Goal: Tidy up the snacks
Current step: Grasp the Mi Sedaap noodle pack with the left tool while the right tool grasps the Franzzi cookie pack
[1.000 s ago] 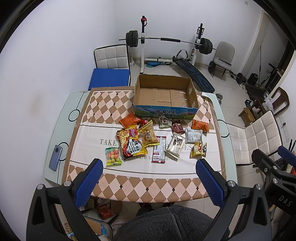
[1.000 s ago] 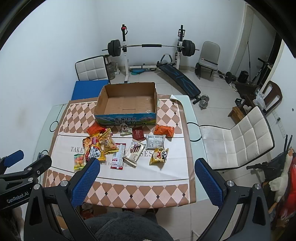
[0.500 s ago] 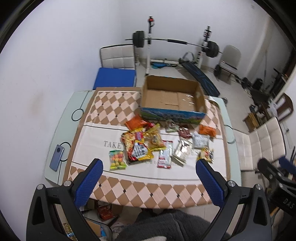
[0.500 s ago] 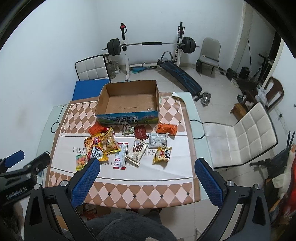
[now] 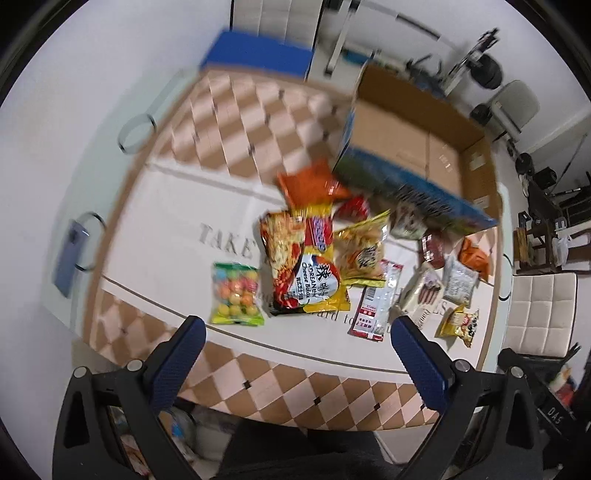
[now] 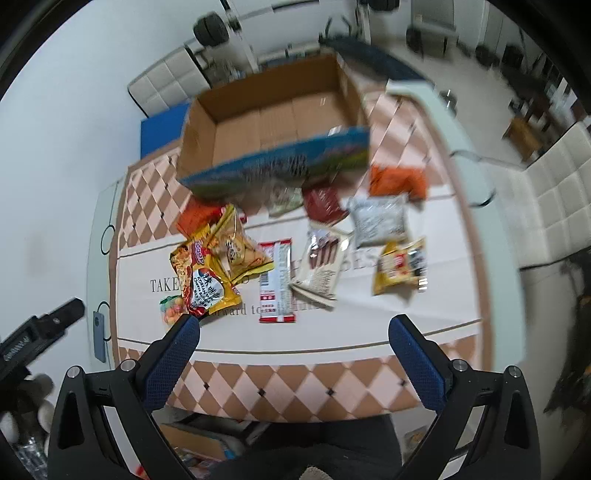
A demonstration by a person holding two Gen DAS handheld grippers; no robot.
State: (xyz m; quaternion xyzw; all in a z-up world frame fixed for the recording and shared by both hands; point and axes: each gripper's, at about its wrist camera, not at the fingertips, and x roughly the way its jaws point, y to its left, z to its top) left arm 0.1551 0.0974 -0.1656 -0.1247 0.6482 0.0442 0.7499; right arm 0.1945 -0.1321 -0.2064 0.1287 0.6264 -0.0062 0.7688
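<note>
Several snack packets lie on the table in front of an empty open cardboard box [image 5: 417,147] [image 6: 273,122]. Among them are a red-yellow noodle bag [image 5: 301,266] [image 6: 203,280], a candy bag [image 5: 236,293], a red-white strip packet [image 5: 378,299] [image 6: 277,280], a beige packet [image 6: 321,266] and a yellow panda packet [image 6: 400,266]. My left gripper [image 5: 295,328] is open and empty above the table's near edge, before the noodle bag. My right gripper [image 6: 295,328] is open and empty above the near edge, before the strip packet.
A chequered tablecloth [image 5: 229,122] covers the glass table. A phone [image 5: 70,254] lies at the table's left edge. White chairs [image 6: 554,192] stand to the right and behind. A barbell rack [image 6: 221,26] stands at the back of the room.
Both grippers have moved down and forward towards the table, so the snacks and box now appear much larger. Both stay open. Nothing on the table has moved.
</note>
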